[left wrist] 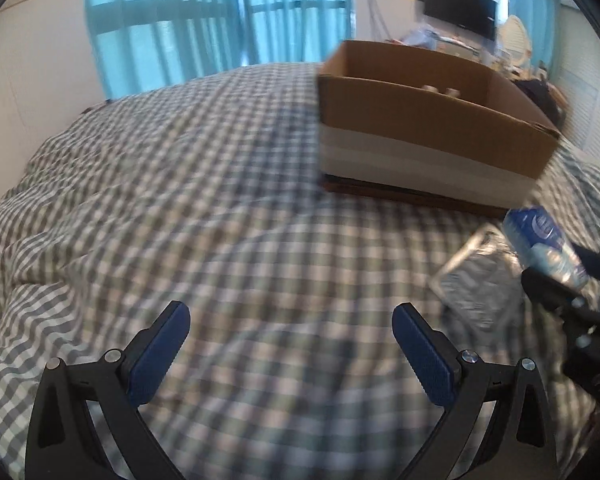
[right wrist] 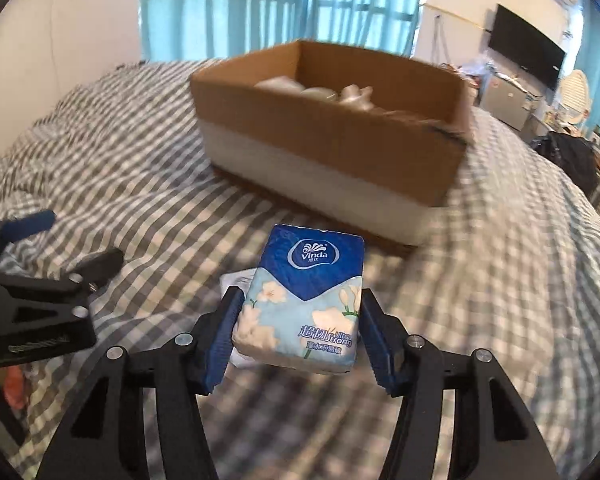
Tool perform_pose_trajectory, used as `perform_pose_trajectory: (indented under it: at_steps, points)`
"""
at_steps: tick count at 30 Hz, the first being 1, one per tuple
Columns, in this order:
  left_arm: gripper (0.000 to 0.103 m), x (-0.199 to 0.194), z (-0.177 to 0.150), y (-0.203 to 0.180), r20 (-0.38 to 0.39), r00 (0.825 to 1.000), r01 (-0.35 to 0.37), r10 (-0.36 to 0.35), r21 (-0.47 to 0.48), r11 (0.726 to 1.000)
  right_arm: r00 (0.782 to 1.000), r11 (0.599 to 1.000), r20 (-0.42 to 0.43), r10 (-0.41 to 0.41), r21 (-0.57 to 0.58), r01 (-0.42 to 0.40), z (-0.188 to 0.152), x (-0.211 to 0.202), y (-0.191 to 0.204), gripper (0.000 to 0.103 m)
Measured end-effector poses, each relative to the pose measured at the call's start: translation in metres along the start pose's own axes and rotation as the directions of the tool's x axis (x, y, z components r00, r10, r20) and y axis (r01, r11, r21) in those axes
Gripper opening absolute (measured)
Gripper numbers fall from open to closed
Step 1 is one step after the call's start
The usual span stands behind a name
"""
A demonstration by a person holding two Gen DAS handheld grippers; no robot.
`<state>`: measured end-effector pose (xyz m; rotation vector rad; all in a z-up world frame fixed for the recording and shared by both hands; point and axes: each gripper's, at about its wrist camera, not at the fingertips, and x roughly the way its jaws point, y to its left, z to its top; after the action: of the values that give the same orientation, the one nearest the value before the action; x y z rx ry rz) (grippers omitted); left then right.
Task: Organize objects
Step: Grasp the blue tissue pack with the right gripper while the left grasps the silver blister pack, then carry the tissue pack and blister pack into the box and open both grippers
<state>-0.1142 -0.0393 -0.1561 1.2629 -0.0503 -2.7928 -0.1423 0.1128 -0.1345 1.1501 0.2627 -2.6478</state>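
My right gripper [right wrist: 298, 336] is shut on a blue and white Vinda tissue pack [right wrist: 304, 296] and holds it above the checked bed cover, short of the cardboard box [right wrist: 328, 136]. The box is open on top and holds several pale wrapped items. In the left wrist view the box [left wrist: 428, 120] stands far right and the tissue pack [left wrist: 540, 240] shows at the right edge in the right gripper. My left gripper [left wrist: 292, 352] is open and empty above the bed cover; it also shows at the left of the right wrist view [right wrist: 64, 240].
A silvery flat packet [left wrist: 480, 276] lies on the checked bed cover [left wrist: 180, 200] below the tissue pack. Blue curtains [left wrist: 220, 16] and a wall television [left wrist: 460, 4] stand beyond the bed. A dark bag [right wrist: 568, 156] sits right of the bed.
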Motion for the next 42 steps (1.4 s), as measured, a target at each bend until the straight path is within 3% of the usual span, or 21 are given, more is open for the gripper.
perform_pose_trajectory:
  at_steps: [5,10,13,17,23,29,32,38,42]
  points:
    - [0.103,0.000,0.004,-0.049,0.001,0.993,0.120,-0.121,0.095,0.988,0.999,0.996,0.014,-0.030,0.088,0.028,-0.007,-0.027,-0.041,0.057]
    - [0.103,0.013,0.007,-0.095,-0.065,0.972,0.233,-0.224,0.199,0.952,0.999,0.984,0.024,-0.037,0.173,0.032,-0.009,-0.033,-0.069,0.057]
    - [0.103,0.023,0.008,-0.113,-0.087,0.967,0.253,-0.239,0.241,0.937,0.999,0.980,0.015,-0.031,0.196,0.027,-0.008,-0.029,-0.078,0.057]
    - [0.103,0.042,0.015,-0.123,-0.115,0.965,0.258,-0.237,0.230,0.938,1.000,0.978,0.004,-0.022,0.205,0.021,-0.007,-0.023,-0.082,0.057]
    - [0.103,0.060,0.020,-0.124,-0.190,0.936,0.331,-0.297,0.183,0.926,1.000,0.979,0.002,-0.025,0.205,0.024,-0.009,-0.020,-0.081,0.057]
    - [0.078,0.044,0.017,-0.119,-0.204,0.920,0.371,-0.335,0.181,0.911,1.000,0.981,0.001,-0.028,0.191,0.027,-0.009,-0.021,-0.075,0.057]
    - [0.075,0.037,0.016,-0.110,-0.210,0.913,0.385,-0.351,0.153,0.910,0.999,0.983,0.005,-0.035,0.179,0.033,-0.008,-0.025,-0.071,0.057]
    - [0.073,0.015,0.011,-0.091,-0.181,0.925,0.356,-0.333,0.119,0.927,0.998,0.988,0.039,-0.039,0.148,0.033,-0.004,-0.047,-0.059,0.057]
    - [0.073,-0.014,0.015,-0.075,-0.123,0.942,0.328,-0.314,0.118,0.937,0.996,0.994,0.068,-0.051,0.104,0.044,-0.002,-0.069,-0.047,0.057]
